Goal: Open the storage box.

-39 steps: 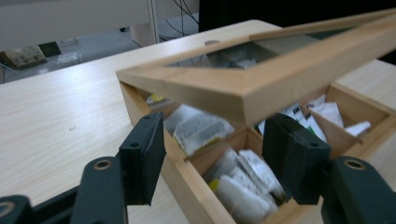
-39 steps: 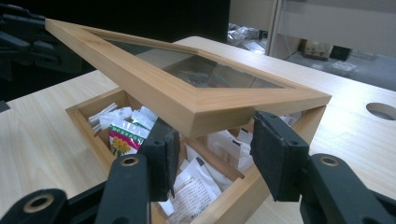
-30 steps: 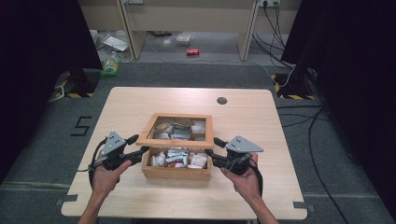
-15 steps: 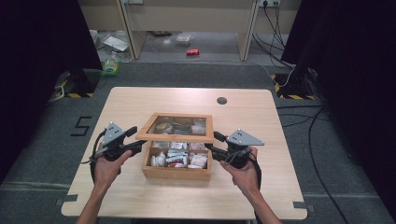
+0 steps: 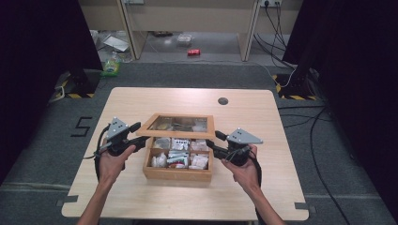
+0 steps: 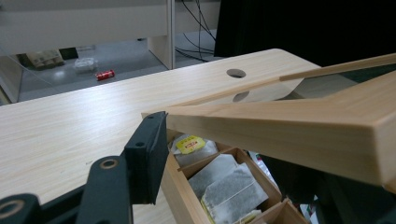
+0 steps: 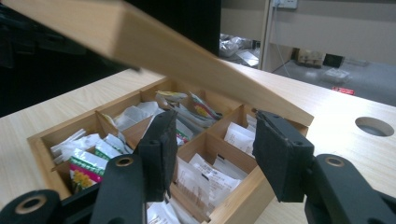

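A wooden tea box [image 5: 177,174] with several compartments of tea bags [image 7: 205,177] sits mid-table. Its glass-paned lid [image 5: 180,124] is tilted up on its far hinge. My left gripper [image 5: 141,133] is shut on the lid's left front corner; in the left gripper view one black pad [image 6: 148,154] presses the lid's edge [image 6: 289,121] and the other jaw is hidden behind the wood. My right gripper [image 5: 211,143] is at the box's right side. Its jaws [image 7: 215,149] stand open astride the right wall [image 7: 243,196], one inside and one outside, under the raised lid [image 7: 140,42].
A round cable hole [image 5: 223,101] lies in the tabletop behind the box. Bare table [image 5: 141,201] surrounds the box. Beyond the far edge, the floor holds a red can [image 5: 193,52], scattered packaging and cables under pale shelving.
My left gripper has lifted the lid's left corner higher and moved away from me, so the lid stands further open. The right gripper has stayed at the box's right wall.
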Demonstrator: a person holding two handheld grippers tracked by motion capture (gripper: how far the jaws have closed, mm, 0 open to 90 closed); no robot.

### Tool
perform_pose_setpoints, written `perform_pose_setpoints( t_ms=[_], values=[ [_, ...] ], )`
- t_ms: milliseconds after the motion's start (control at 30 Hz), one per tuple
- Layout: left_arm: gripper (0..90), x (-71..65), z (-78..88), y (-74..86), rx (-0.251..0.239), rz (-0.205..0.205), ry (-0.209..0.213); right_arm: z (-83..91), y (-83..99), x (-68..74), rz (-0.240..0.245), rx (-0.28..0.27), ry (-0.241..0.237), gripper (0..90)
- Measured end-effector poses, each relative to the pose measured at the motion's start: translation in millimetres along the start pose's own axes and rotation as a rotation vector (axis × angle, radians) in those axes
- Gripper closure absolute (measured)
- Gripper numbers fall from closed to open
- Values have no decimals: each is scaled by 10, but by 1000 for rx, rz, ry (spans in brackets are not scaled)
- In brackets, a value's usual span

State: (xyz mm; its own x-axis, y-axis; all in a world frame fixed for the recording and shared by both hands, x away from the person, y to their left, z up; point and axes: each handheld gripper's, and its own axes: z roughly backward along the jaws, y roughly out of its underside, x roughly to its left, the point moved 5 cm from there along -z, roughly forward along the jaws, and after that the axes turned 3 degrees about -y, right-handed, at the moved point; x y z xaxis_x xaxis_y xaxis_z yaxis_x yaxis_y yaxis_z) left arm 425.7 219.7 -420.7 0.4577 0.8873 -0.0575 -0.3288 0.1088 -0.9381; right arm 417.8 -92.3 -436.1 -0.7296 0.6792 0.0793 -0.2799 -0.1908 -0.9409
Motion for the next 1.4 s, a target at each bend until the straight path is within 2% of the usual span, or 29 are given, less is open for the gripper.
perform_pose_setpoints(
  t_ms=[200, 333, 500, 633, 767, 967, 1267, 1400],
  values=[
    [413, 17, -16, -57, 0, -9, -1, -137, -60, -94, 6, -19, 30, 481],
    [404, 25, -21, -70, 2, -10, 2, -192, -120, -156, 4, -37, 47, 508],
    [419, 38, -21, -80, -14, 4, -5, -243, -153, -213, 53, -25, 71, 531],
    [438, 71, -11, -53, -16, 14, -24, -258, -178, -237, 65, -25, 68, 535],
    [430, 122, 1, 66, 6, 24, -30, -293, -193, -263, 79, -11, 78, 534],
    [425, 249, 28, 260, 35, 58, -40, -338, -312, -335, 64, -40, 86, 544],
    [403, 442, 48, 634, 101, 99, -66, -413, -459, -450, 13, -60, 92, 558],
    [386, 529, 42, 758, 137, 83, -94, -437, -496, -475, 8, -58, 103, 566]
  ],
)
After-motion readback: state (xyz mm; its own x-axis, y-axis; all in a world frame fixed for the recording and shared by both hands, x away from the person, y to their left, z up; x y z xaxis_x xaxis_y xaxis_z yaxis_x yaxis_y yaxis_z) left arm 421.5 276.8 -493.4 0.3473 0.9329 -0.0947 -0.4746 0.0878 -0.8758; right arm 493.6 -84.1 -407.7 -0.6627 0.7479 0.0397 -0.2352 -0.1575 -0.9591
